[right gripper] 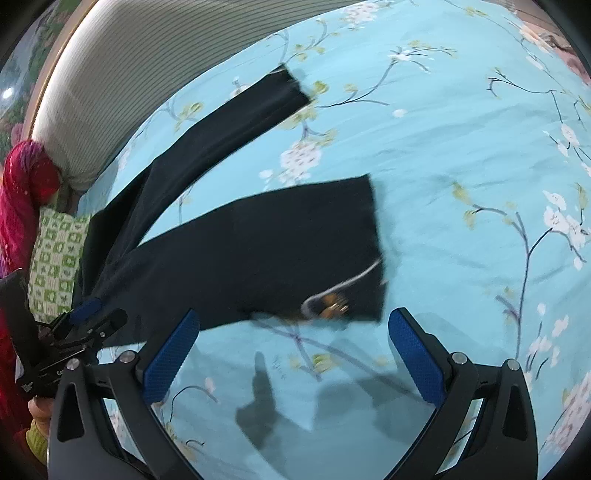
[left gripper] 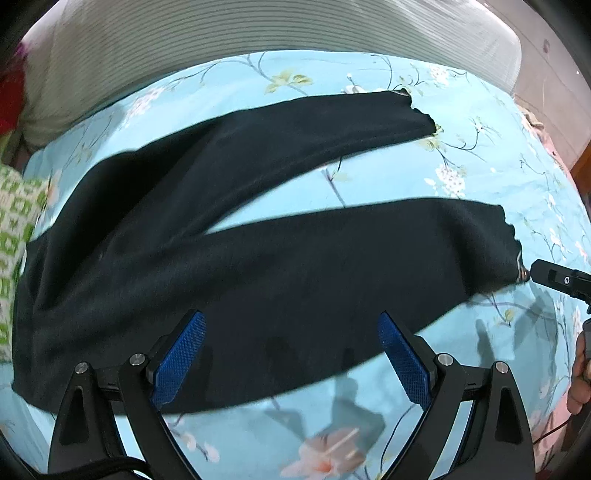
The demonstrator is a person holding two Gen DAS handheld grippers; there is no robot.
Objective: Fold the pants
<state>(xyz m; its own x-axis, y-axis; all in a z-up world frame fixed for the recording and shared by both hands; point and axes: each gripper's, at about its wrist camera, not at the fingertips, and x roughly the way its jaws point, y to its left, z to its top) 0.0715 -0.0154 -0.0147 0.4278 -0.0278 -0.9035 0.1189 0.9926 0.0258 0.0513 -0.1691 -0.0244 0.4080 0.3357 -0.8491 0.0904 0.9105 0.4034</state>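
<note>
Left wrist view: The black pants (left gripper: pixel 258 258) lie spread flat on a bed covered by a light blue floral sheet (left gripper: pixel 461 177). The waist end lies at the left of the frame; both legs run to the right and are split apart, with sheet showing between them. The left gripper (left gripper: pixel 291 354) hovers over the lower edge of the near leg, its jaws spread wide and holding nothing. The right gripper (left gripper: pixel 554 278) enters at the right edge, its tip at the hem of the near leg; whether its jaws are clenched cannot be told here. A green-and-white patterned pillow (left gripper: pixel 14 229) lies at the left, and a ribbed grey headboard (left gripper: pixel 258 29) stands behind the bed.

Right wrist view: The right gripper (right gripper: pixel 293 354) is above the sheet (right gripper: pixel 461 129), just short of the near leg's hem, jaws released and empty. This view alone shows a light-edged detail with a brass-coloured fitting (right gripper: pixel 332 306) at that hem. The left gripper (right gripper: pixel 85 325) appears at the left, beside the pants (right gripper: pixel 277 251). White lettering on its body is too small to read.
</note>
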